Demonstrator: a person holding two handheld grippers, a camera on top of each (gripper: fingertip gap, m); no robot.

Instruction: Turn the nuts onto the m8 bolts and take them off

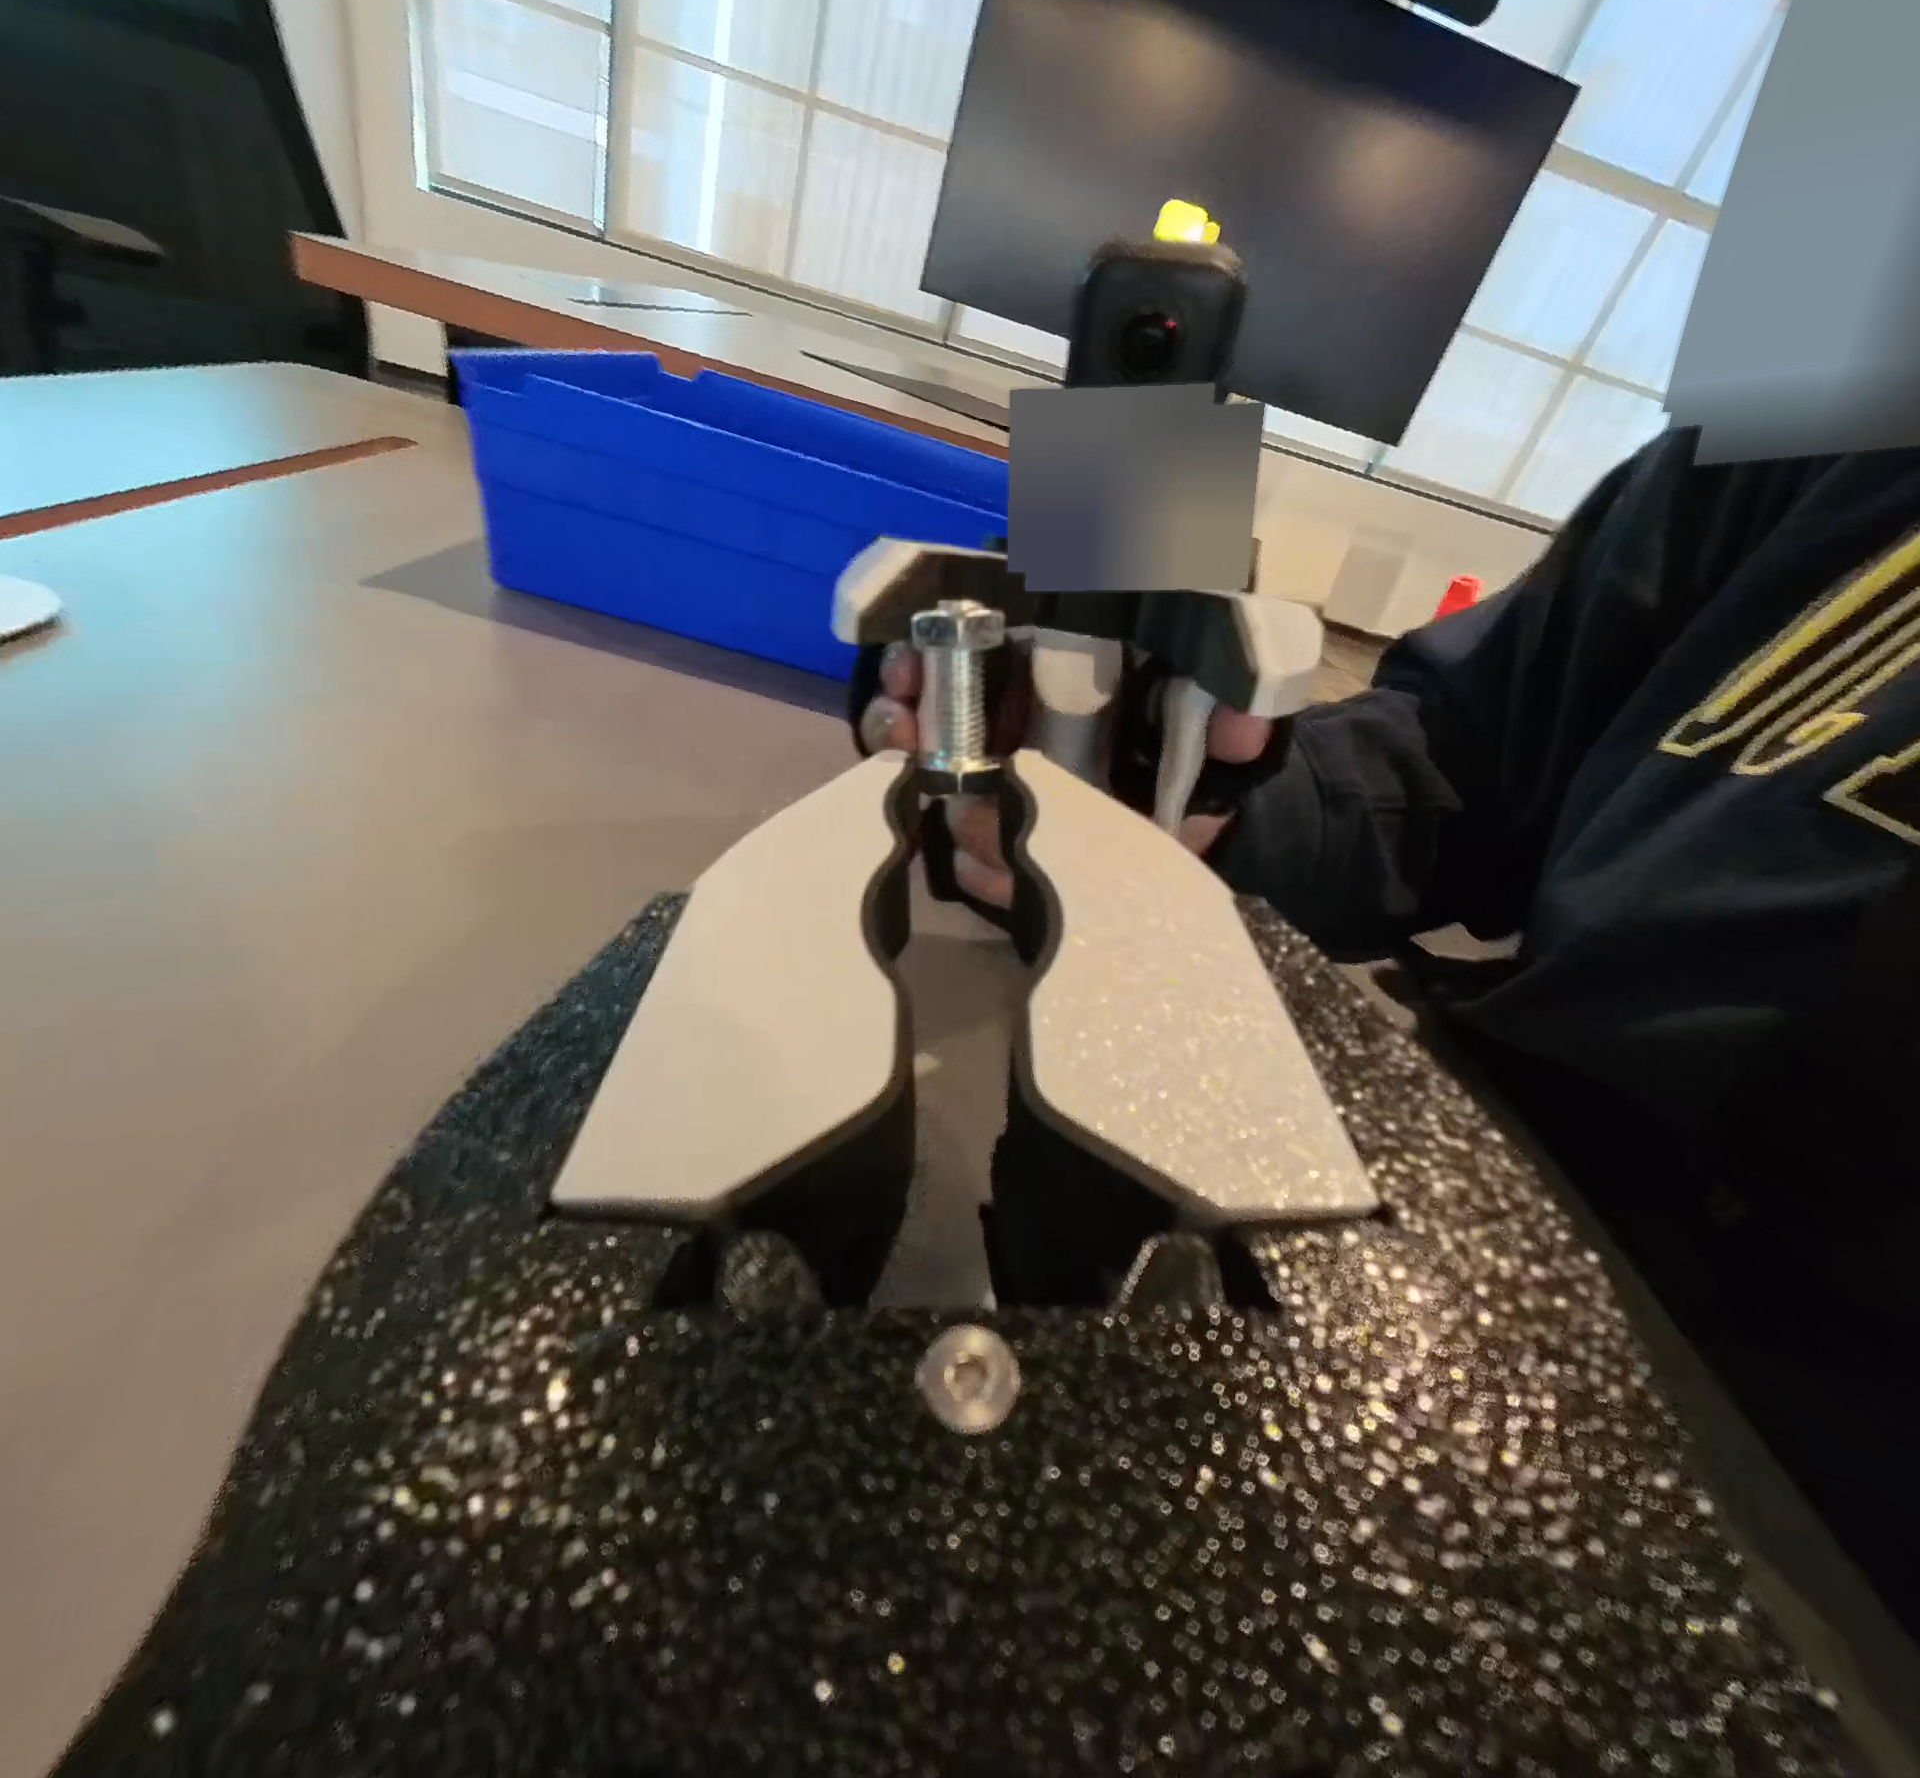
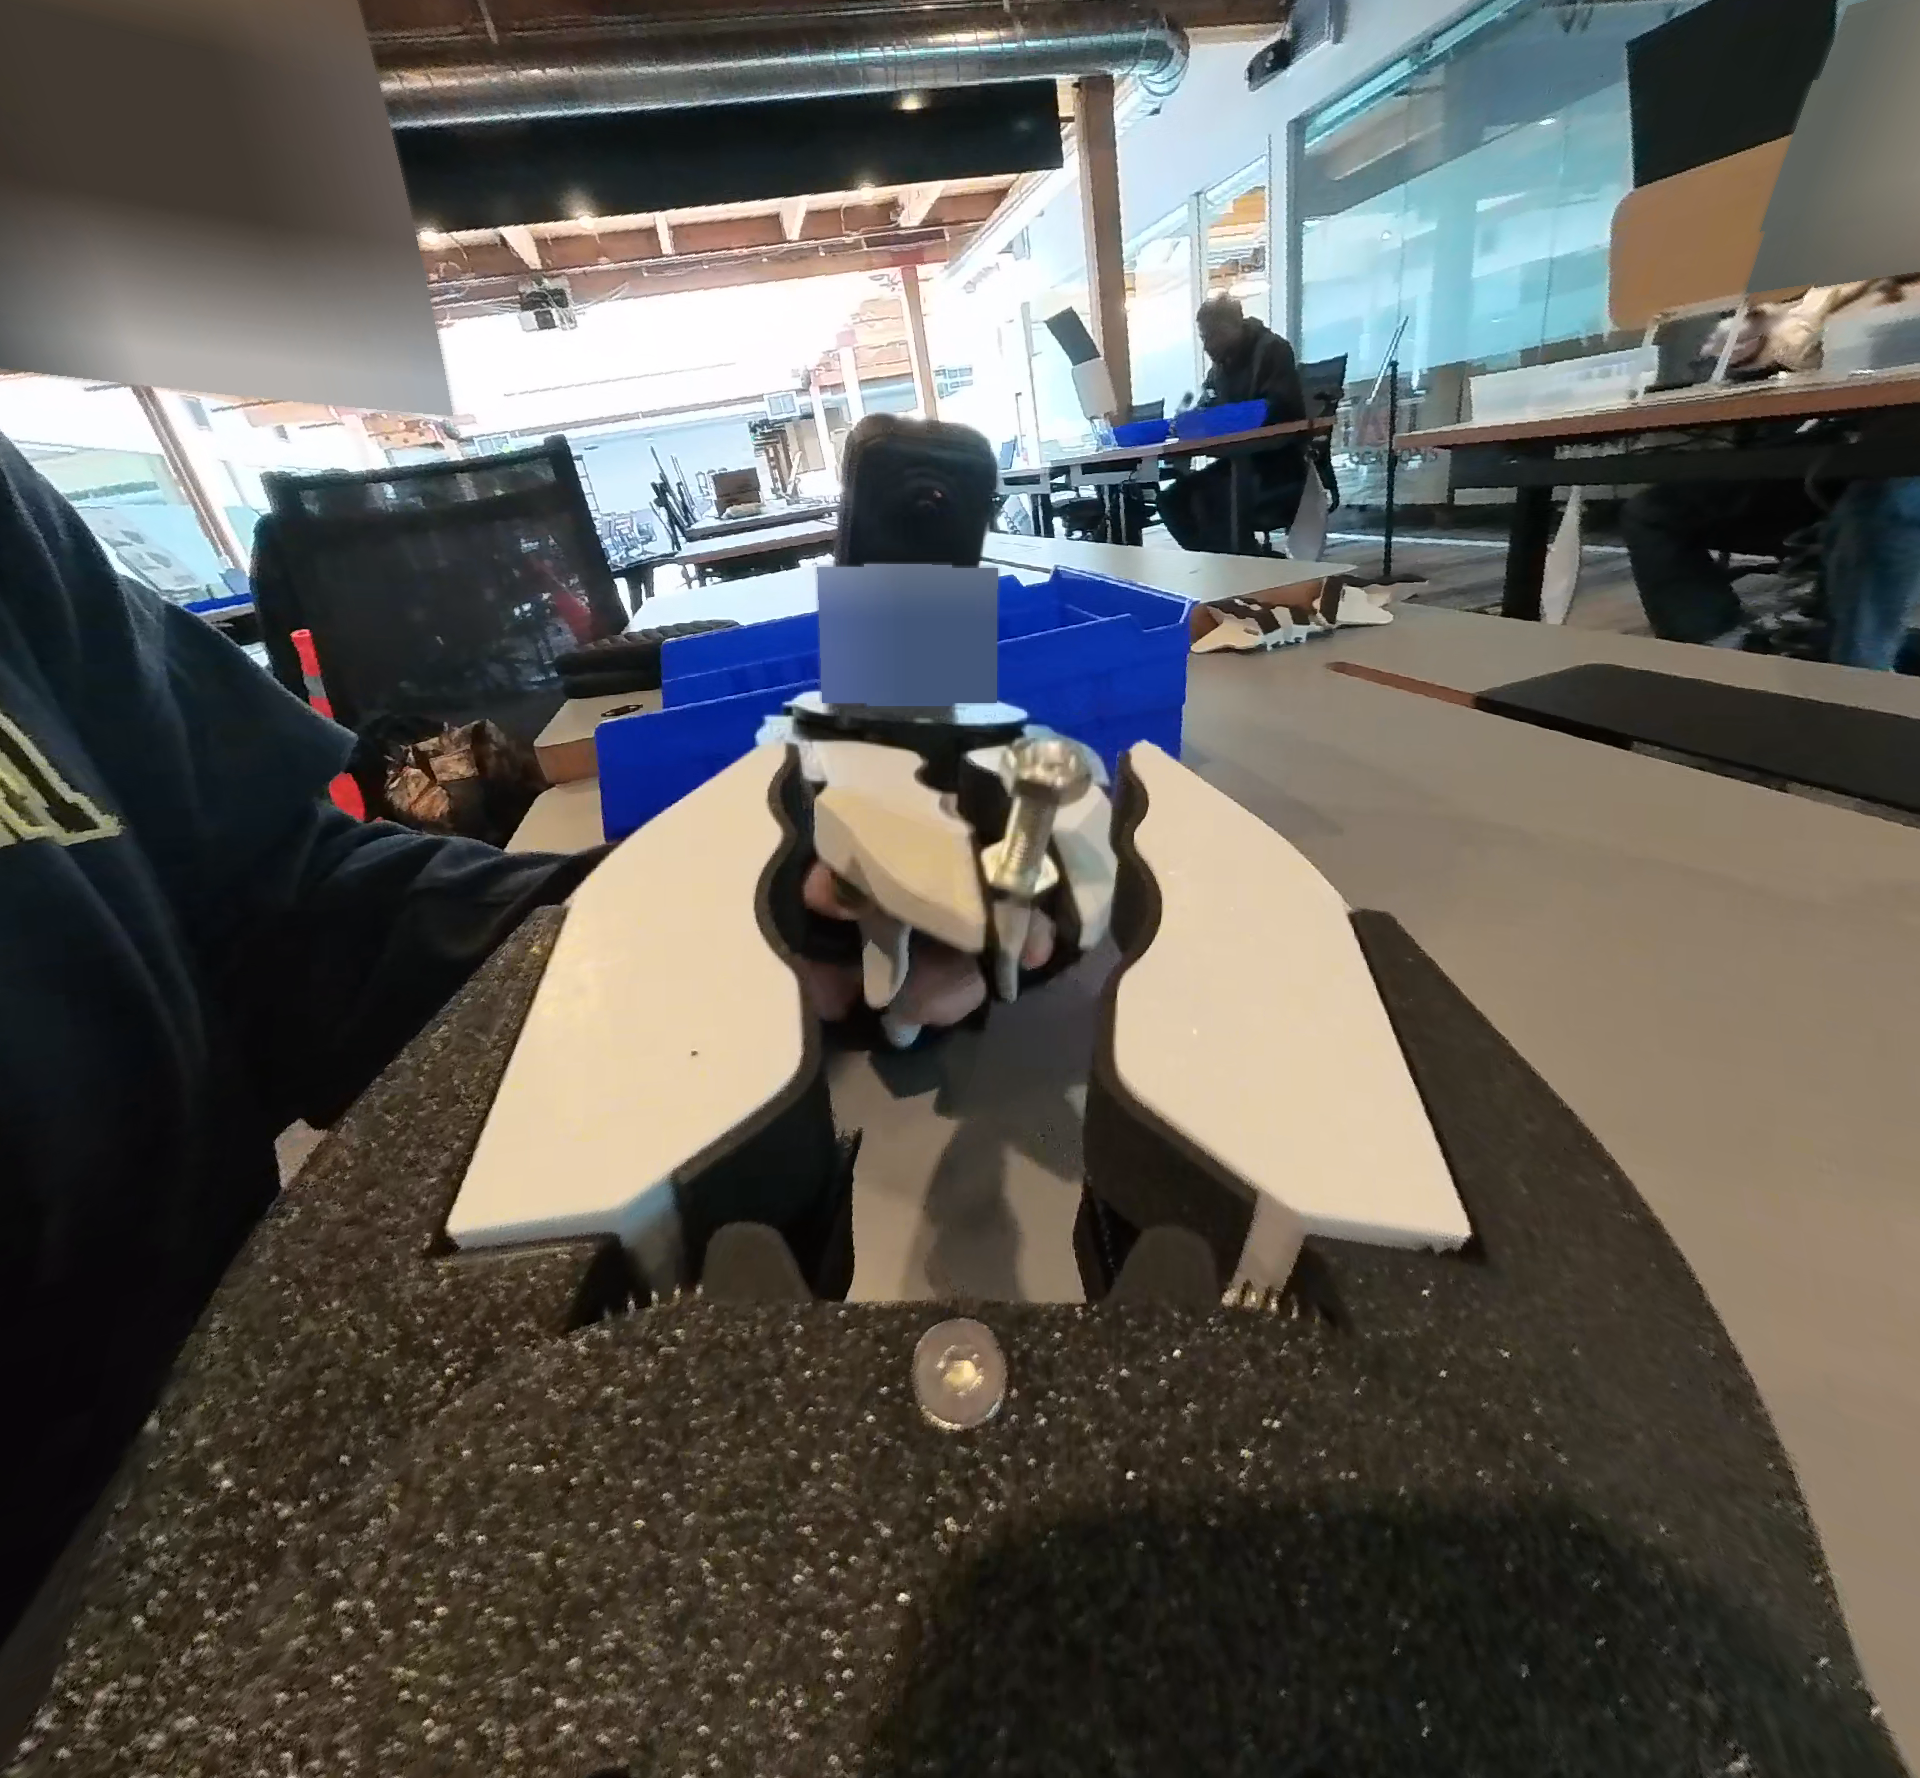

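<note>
Left wrist view, left fingers (image 1: 896, 798) clamping bolt (image 1: 954, 705) by its hex end, right fingers (image 2: 1195, 798) spread wide around it, table (image 1: 312, 741) bare nearby.

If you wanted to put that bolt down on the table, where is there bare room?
Bare grey tabletop stretches left of the left tool, in front of the blue bin. In the right wrist view, open table lies right of the right tool, before the black mat. Between the two tools it is crowded: bolt, hands, sleeve.
</note>
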